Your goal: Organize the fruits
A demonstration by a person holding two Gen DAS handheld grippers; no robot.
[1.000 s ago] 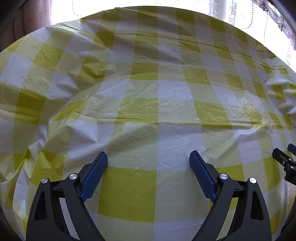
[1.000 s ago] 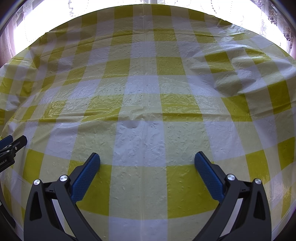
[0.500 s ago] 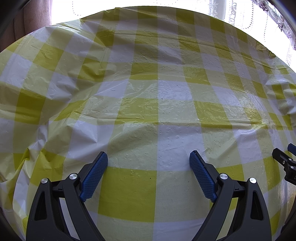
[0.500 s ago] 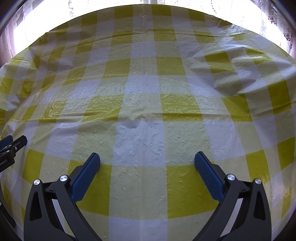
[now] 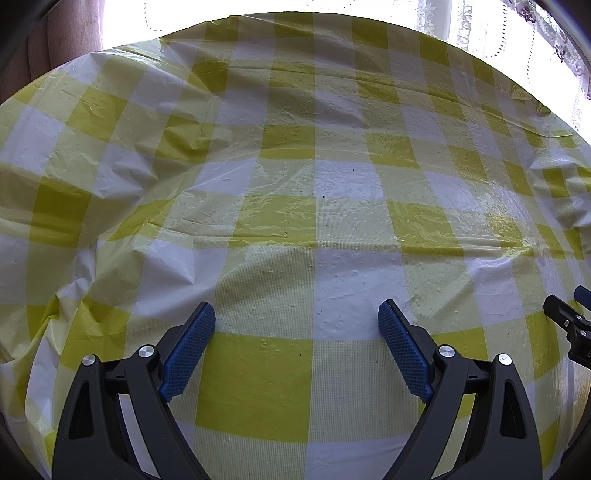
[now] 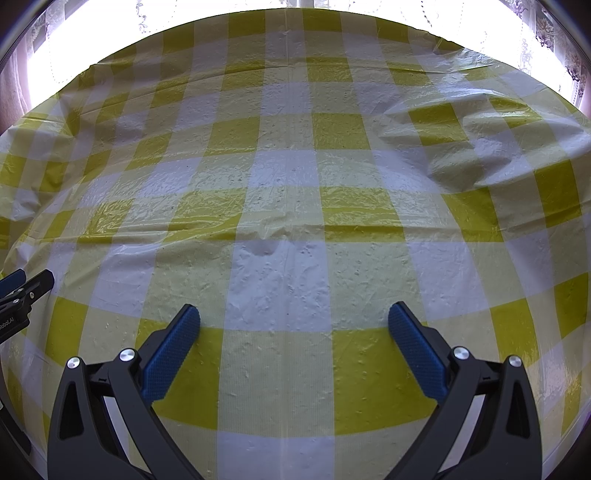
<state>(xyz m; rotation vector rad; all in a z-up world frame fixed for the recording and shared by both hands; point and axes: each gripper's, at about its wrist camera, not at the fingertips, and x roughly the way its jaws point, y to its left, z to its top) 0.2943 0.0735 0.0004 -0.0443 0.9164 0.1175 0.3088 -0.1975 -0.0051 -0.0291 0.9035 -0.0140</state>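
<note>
No fruit shows in either view. My left gripper (image 5: 296, 312) hangs over a yellow-and-white checked tablecloth (image 5: 295, 206), jaws wide apart, nothing between the blue pads (image 5: 188, 349). My right gripper (image 6: 294, 314) stands open the same way above the same tablecloth (image 6: 295, 184), with its blue pads (image 6: 170, 354) bare. The right gripper's black finger shows at the right edge of the left wrist view, and the left gripper's finger shows at the left edge of the right wrist view. The two grippers are side by side.
The plastic cloth is wrinkled, with a raised fold (image 6: 476, 155) at the far right and creases (image 5: 122, 229) at the left. Bright windows with lace curtains (image 6: 535, 44) lie beyond the table's far edge (image 5: 332, 16). A dark curtain (image 5: 55, 40) hangs at the far left.
</note>
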